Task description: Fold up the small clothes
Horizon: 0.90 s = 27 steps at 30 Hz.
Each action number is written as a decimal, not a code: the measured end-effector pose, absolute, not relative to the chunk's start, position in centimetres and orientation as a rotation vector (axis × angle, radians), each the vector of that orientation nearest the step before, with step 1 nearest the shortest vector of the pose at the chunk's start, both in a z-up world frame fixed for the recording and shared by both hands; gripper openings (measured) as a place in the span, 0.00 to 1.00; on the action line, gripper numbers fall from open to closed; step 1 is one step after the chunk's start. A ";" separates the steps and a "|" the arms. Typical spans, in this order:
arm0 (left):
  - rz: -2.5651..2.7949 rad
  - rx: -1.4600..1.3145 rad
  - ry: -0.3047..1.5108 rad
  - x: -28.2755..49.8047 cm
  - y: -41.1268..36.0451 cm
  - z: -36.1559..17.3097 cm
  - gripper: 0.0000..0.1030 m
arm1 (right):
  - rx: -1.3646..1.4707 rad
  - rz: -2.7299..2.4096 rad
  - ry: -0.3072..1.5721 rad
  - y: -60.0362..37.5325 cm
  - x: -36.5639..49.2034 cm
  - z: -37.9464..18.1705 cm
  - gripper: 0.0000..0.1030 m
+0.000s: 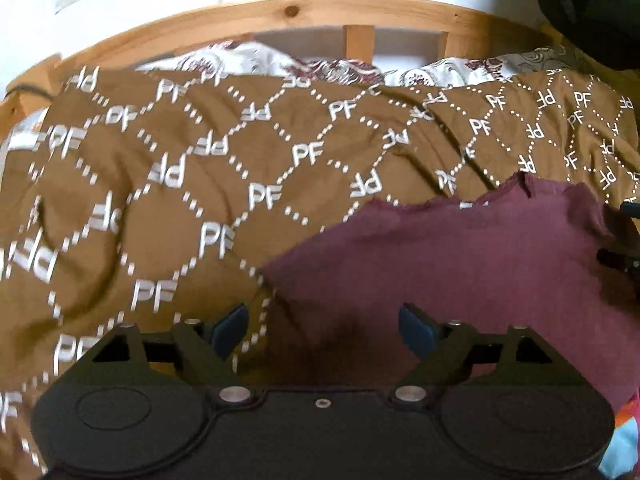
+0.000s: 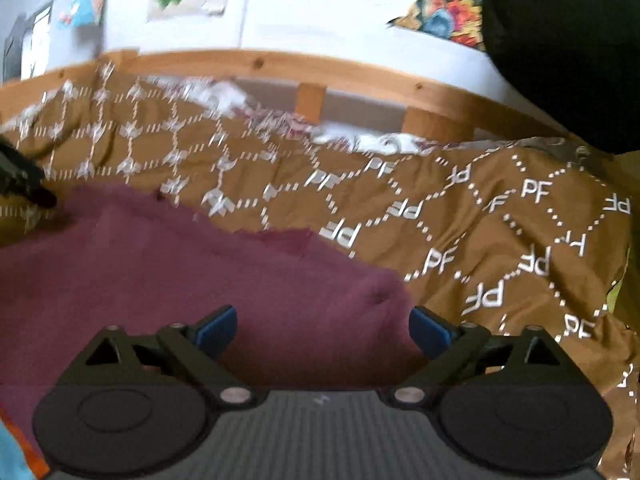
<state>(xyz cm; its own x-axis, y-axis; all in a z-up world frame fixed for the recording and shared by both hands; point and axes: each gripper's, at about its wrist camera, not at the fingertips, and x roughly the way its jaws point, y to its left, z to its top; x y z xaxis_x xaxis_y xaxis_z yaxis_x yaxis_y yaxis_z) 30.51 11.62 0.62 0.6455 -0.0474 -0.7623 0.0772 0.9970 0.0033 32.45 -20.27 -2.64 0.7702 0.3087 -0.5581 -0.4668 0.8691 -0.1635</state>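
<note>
A maroon cloth (image 1: 460,272) lies spread on a brown bedspread (image 1: 160,184) printed with white "PF" letters. My left gripper (image 1: 322,330) is open, its blue pads (image 1: 230,326) wide apart, low over the cloth's near left edge. In the right wrist view the same maroon cloth (image 2: 200,272) fills the lower left. My right gripper (image 2: 322,332) is open and empty, just above the cloth's right part. The far edge of the cloth is ragged. The other gripper shows as a dark shape at the left edge (image 2: 20,180).
A wooden bed frame rail (image 1: 304,12) runs along the far side, with a white wall behind. A patterned white and maroon sheet (image 1: 320,66) shows under the bedspread. A black object (image 2: 560,40) hangs at the upper right. Colourful fabric (image 1: 624,440) lies at the lower right.
</note>
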 end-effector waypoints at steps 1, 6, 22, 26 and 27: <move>-0.065 0.019 0.872 30.2 12.0 0.3 0.79 | -0.314 0.421 0.556 -20.1 32.3 -3.0 0.92; -0.066 -0.066 0.858 28.5 13.2 -0.3 0.67 | -0.259 0.361 0.598 -20.7 32.9 -3.9 0.75; -0.086 -0.046 0.915 27.3 11.7 -2.0 0.00 | -0.112 0.231 0.517 -23.6 34.1 -2.9 0.07; -0.092 -0.053 0.919 27.2 11.5 -2.0 0.00 | -0.093 0.204 0.562 -24.3 33.8 -4.3 0.07; -0.093 -0.045 0.918 27.2 11.4 -1.9 0.00 | -0.077 0.201 0.570 -24.6 33.8 -4.6 0.07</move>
